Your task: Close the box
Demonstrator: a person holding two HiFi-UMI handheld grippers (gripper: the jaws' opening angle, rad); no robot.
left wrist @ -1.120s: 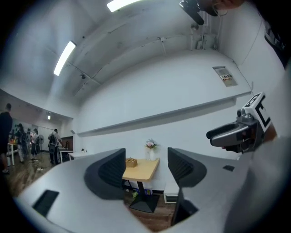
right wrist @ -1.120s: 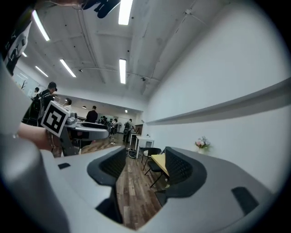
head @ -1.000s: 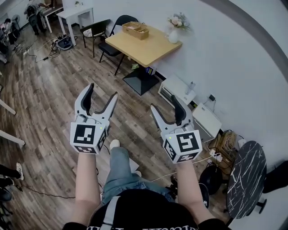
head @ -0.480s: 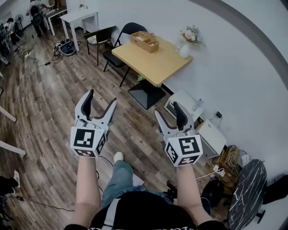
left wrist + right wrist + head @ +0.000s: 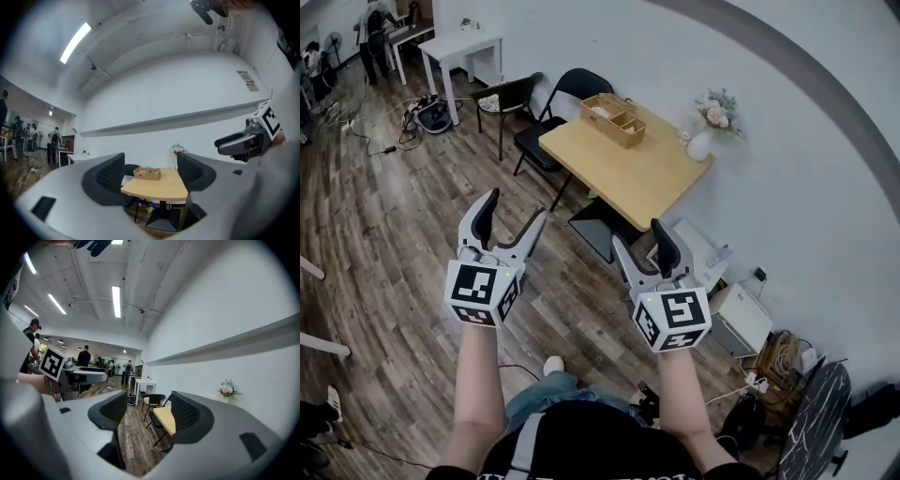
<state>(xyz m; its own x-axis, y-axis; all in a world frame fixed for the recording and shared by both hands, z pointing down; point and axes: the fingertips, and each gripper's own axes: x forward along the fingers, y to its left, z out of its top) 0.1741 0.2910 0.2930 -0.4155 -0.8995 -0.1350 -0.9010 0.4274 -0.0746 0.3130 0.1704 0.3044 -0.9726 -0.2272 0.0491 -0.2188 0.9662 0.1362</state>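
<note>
At far corner of pale wooden table (image 5: 656, 183), oblong tan woven box (image 5: 617, 119), lengthwise along wall-side edge, well beyond gaping, empty left gripper (image 5: 515, 207) and right gripper (image 5: 639, 235)

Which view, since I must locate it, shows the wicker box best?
The head view: it looks down into the wicker box, showing its compartments. The left gripper view shows only its side, small and distant; the right gripper view misses it.

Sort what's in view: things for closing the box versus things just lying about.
For the job: woven box on the wooden table; left gripper and right gripper, both open and empty.
Just lying about: flower vase, black chairs, white table.
</note>
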